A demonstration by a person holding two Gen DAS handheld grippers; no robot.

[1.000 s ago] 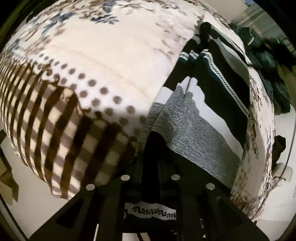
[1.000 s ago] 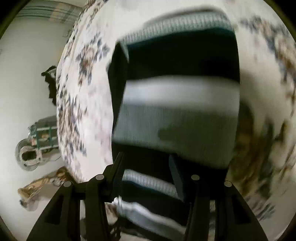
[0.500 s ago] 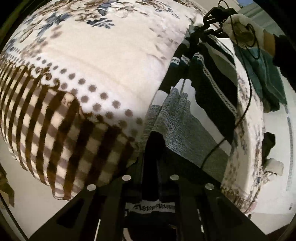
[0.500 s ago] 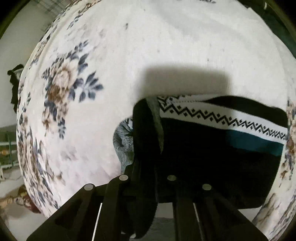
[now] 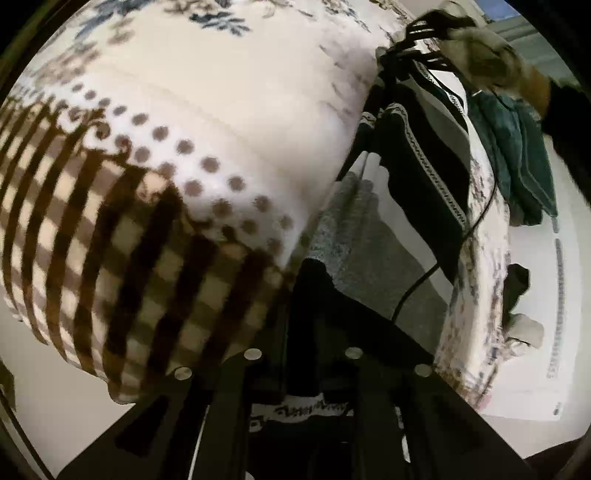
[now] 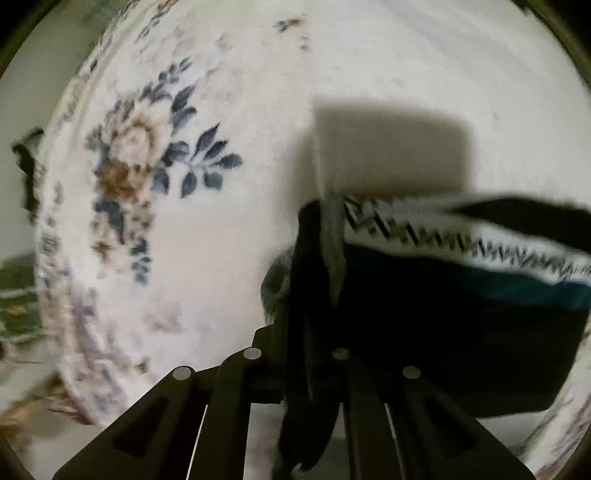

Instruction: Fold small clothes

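Where my left gripper (image 5: 301, 354) fills the bottom of its own view, I see its jaws drawn together on the dark hem of the striped knit sweater (image 5: 373, 258), with a strip of black-and-white zigzag trim showing just below the fingers; beyond the pinch the garment runs away from me across the bed in bands of heathered grey, white, black and dark teal; to the left of it spreads the floral blanket (image 5: 236, 92), cream with brown dots and a brown checked border that drops over the mattress edge; a thin black cable (image 5: 424, 280) crosses the sweater's grey band; at the far end of the sweater my right gripper (image 5: 424, 33) shows, blurred, with the gloved right hand (image 5: 487, 62) behind it; just right of that lies a heap of dark teal cloth (image 5: 517, 155) on the bed's far side.

Through the right wrist camera, my right gripper (image 6: 297, 354) is likewise clamped on a bunched dark fold of the sweater (image 6: 443, 317), some fabric hanging below the fingers; the body of the garment stretches off to the right, lifted slightly, its teal stripe and zigzag band along the upper edge; its rectangular shadow falls on the blanket (image 6: 229, 258) behind; a blue-and-brown flower print lies farther left.
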